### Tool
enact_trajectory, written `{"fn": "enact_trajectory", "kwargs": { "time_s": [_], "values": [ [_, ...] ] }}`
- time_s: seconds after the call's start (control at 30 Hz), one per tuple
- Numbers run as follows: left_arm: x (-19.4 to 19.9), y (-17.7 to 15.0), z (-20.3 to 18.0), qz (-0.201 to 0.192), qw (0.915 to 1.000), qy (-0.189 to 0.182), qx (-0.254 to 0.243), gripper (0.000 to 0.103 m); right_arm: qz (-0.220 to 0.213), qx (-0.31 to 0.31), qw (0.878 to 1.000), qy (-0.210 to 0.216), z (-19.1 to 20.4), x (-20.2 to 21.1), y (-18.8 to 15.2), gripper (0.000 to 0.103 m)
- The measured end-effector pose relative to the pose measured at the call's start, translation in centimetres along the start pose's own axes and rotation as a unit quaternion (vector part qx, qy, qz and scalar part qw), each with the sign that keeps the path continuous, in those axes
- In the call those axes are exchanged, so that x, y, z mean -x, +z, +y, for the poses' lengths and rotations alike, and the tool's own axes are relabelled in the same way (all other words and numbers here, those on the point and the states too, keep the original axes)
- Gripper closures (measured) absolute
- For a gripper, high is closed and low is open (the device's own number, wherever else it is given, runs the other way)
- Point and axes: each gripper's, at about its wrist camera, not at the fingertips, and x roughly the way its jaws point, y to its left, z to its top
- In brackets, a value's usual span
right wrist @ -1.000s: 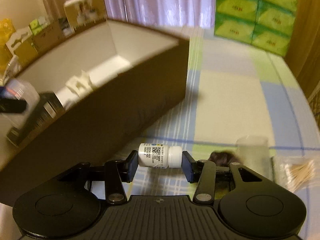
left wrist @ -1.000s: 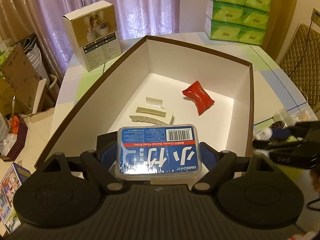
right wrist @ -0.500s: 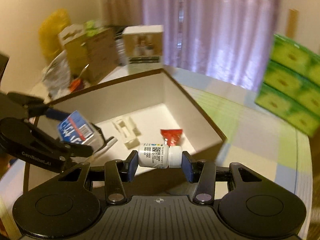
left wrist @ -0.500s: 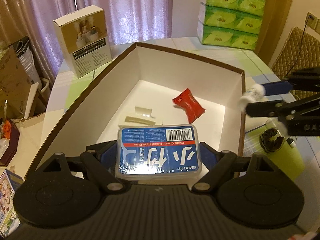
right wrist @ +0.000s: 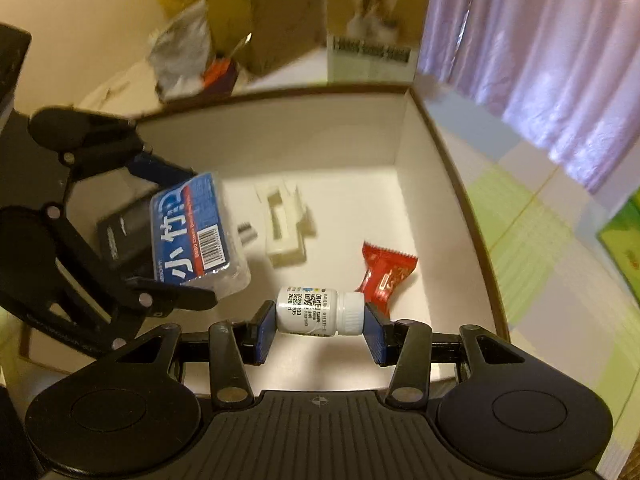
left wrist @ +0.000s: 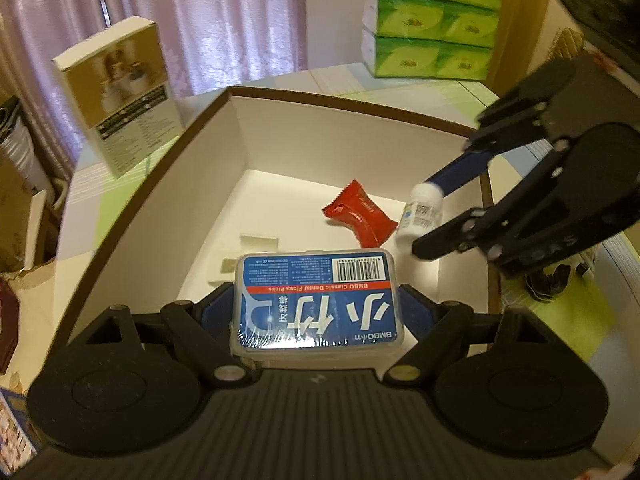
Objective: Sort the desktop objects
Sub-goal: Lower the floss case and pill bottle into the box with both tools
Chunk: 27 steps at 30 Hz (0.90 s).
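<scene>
Purple curtains (left wrist: 208, 20) hang behind a table covered in a pale checked cloth (right wrist: 532, 216), where a large open cardboard box with brown outer walls and a white inside (left wrist: 304, 136) serves as the landmark.

Above the box's near edge, the left gripper (left wrist: 316, 308) is clamped on a clear plastic case of dental floss picks with a blue and red label (left wrist: 316, 300). Its two blue pads press the case's short ends. The case lies flat, label up, its long axis running across from pad to pad.

Over the box's right side, the right gripper (right wrist: 320, 322) is clamped on a small white plastic pill bottle with a white cap (right wrist: 320, 312). The bottle lies on its side between the pads, long axis crosswise, cap pointing to the gripper's right.

On the box floor lie a red foil candy wrapper (right wrist: 386, 276), just beyond the bottle, and a cream plastic hair claw clip (right wrist: 286, 228) nearer the middle.

Beyond the box stand a tall printed carton (left wrist: 120, 92) to the left and stacked green tissue packs (left wrist: 432, 20) to the right.
</scene>
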Motion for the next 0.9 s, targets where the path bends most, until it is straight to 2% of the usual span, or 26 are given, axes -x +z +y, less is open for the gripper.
{"fn": "enact_trajectory", "kwargs": {
  "time_s": [0.2, 0.37, 0.63, 0.9],
  "values": [
    [-2.7, 0.3, -0.2, 0.032, 0.9988, -0.01, -0.036, 0.02, 0.068, 0.023, 0.997, 0.021, -1.3, -2.7, 0.5, 0.059],
    [-4.7, 0.3, -0.5, 0.059, 0.9961, -0.016, -0.062, 0.02, 0.102, 0.04, 0.994, 0.022, -2.2, -3.8, 0.3, 0.059],
    [-6.5, 0.3, -0.6, 0.079, 0.9939, -0.015, -0.075, 0.019, 0.113, 0.041, 0.992, 0.022, -2.9, -4.3, 0.5, 0.059],
    [-6.3, 0.5, -0.4, 0.071, 0.9945, -0.009, -0.077, 0.014, 0.115, 0.04, 0.992, 0.022, -2.5, -4.8, 1.2, 0.059]
  ]
}}
